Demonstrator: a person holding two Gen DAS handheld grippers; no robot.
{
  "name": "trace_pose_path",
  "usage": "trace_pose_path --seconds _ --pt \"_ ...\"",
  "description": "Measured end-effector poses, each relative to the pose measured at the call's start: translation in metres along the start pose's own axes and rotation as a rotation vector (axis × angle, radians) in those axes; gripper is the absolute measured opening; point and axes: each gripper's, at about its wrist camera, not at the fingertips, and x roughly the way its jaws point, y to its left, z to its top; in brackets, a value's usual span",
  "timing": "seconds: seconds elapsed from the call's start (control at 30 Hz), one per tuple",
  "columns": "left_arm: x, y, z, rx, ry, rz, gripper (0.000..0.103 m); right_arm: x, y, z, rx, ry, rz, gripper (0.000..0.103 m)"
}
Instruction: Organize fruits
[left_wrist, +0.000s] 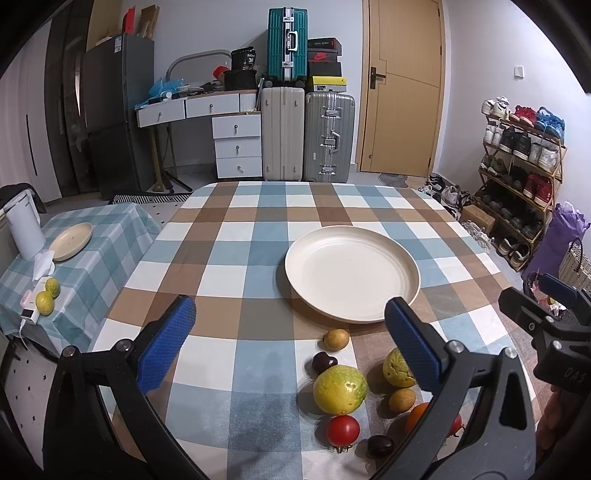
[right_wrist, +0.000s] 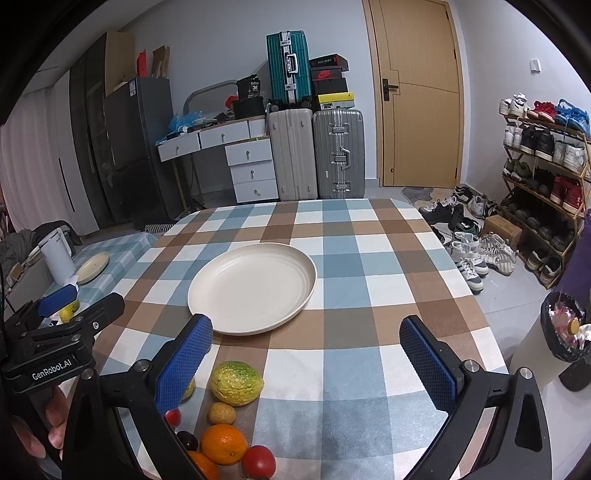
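An empty cream plate (left_wrist: 351, 273) (right_wrist: 253, 288) sits mid-table on the checked cloth. Fruits lie in a cluster near the front edge: a large yellow-green fruit (left_wrist: 340, 389), a bumpy yellow-green citrus (left_wrist: 397, 369) (right_wrist: 236, 383), a red tomato (left_wrist: 342, 430) (right_wrist: 258, 461), an orange (right_wrist: 223, 443), dark plums (left_wrist: 323, 362), small tan fruits (left_wrist: 336, 339). My left gripper (left_wrist: 291, 343) is open and empty, above the cluster. My right gripper (right_wrist: 306, 362) is open and empty, with the fruits by its left finger.
A side table at the left holds a second plate (left_wrist: 72, 242), a white kettle (left_wrist: 24, 227) and two yellow-green fruits (left_wrist: 48, 295). Suitcases (left_wrist: 306, 136), drawers and a door stand behind. A shoe rack (left_wrist: 521, 173) and a bin (right_wrist: 565, 325) are at the right.
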Motion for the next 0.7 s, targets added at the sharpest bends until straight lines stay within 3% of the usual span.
trace_pose_path --seconds 0.7 --pt "0.0004 0.0006 0.0002 -0.006 0.003 -0.01 0.102 -0.0017 0.0001 0.0019 0.006 -0.003 -0.005 0.103"
